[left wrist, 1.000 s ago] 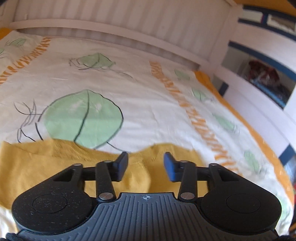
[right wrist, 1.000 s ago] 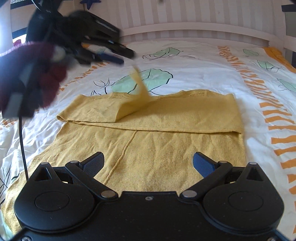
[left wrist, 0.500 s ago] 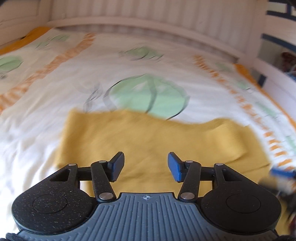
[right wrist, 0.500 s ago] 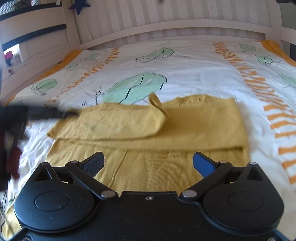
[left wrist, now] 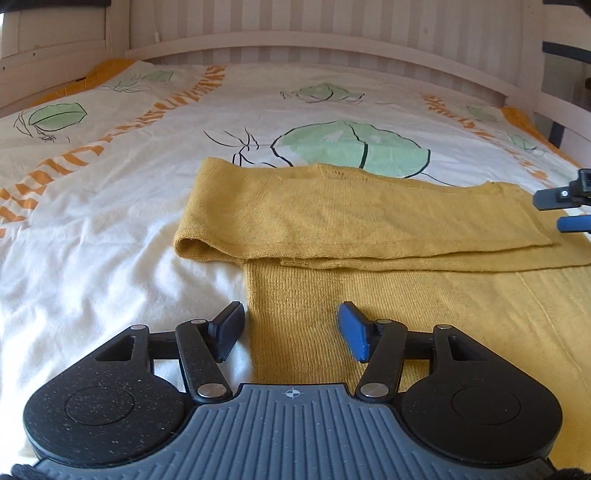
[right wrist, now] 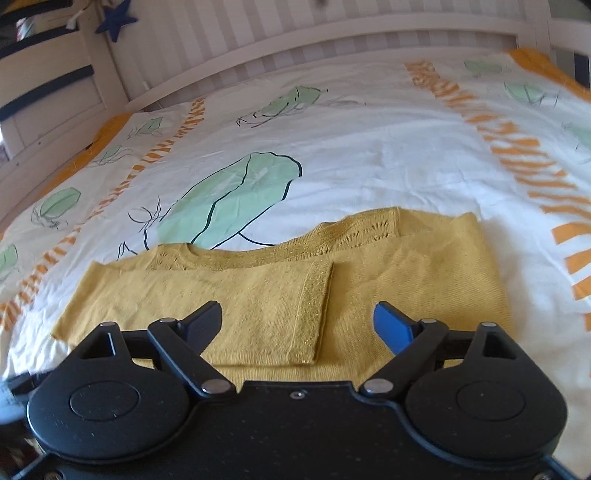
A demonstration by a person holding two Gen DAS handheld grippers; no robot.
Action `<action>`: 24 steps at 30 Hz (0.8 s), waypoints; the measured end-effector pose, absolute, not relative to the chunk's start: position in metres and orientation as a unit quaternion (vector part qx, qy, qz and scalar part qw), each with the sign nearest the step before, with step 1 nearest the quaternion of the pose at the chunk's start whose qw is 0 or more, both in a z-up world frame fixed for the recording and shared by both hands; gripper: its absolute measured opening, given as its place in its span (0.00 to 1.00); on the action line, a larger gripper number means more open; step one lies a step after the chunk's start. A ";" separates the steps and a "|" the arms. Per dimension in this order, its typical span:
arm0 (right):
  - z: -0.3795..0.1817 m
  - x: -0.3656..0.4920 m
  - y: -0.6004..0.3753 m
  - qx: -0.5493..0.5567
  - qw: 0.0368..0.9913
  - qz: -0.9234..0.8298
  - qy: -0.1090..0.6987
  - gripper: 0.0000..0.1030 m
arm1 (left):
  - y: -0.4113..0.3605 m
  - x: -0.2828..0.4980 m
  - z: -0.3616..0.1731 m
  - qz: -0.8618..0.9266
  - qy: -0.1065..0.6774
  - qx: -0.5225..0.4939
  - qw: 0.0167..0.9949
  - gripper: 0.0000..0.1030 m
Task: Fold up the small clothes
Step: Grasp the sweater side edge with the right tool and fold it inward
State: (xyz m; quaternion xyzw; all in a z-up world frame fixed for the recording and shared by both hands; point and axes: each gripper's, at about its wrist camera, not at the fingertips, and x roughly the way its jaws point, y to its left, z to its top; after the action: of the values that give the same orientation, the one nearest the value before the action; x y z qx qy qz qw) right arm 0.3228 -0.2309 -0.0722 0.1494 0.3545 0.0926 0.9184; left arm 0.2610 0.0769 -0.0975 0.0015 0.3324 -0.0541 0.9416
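A mustard yellow knitted sweater lies flat on the bed, both sleeves folded across its chest. My left gripper hovers low over the sweater's left side edge, its jaws opening; the cloth lies under them, not pinched. My right gripper hangs over the folded sleeve cuff near the sweater's right half, its jaws closing with nothing pressed between them. In the left wrist view the right gripper's fingertips show at the right border.
The bed carries a white duvet printed with green leaves and orange stripes. A white slatted bed frame runs along the far side. More white rails and a blue star stand at the far left.
The left gripper let the sleeve fall flat, swung left and down to the sweater's side edge, and widened. The right gripper moved forward over the folded sleeves and narrowed a little.
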 end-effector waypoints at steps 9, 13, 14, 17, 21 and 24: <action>-0.083 0.338 -0.225 0.174 0.907 0.092 0.372 0.54 | 0.081 0.263 -0.100 -0.055 0.328 -0.015 0.943 0.56; -0.077 0.344 -0.214 0.159 0.903 0.105 0.386 0.14 | 0.080 0.262 -0.101 -0.052 0.327 -0.010 0.944 0.57; -0.071 0.343 -0.211 0.156 0.904 0.113 0.381 0.13 | 0.079 0.262 -0.101 -0.052 0.326 -0.011 0.944 0.57; -0.040 0.338 -0.207 0.149 0.914 0.136 0.351 0.13 | 0.079 0.261 -0.102 -0.053 0.326 -0.012 0.944 0.57; 0.004 0.332 -0.223 0.145 0.927 0.140 0.315 0.13 | 0.080 0.261 -0.101 -0.054 0.326 -0.015 0.944 0.57; 0.022 0.331 -0.244 0.133 0.937 0.115 0.301 0.13 | 0.080 0.261 -0.101 -0.054 0.326 -0.015 0.944 0.57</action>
State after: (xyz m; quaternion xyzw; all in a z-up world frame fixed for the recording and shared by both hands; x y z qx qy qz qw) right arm 0.3306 -0.2435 0.0224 0.1334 0.3011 0.1154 0.9372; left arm 0.2614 0.0800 -0.1014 -0.0146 0.3261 -0.0535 0.9437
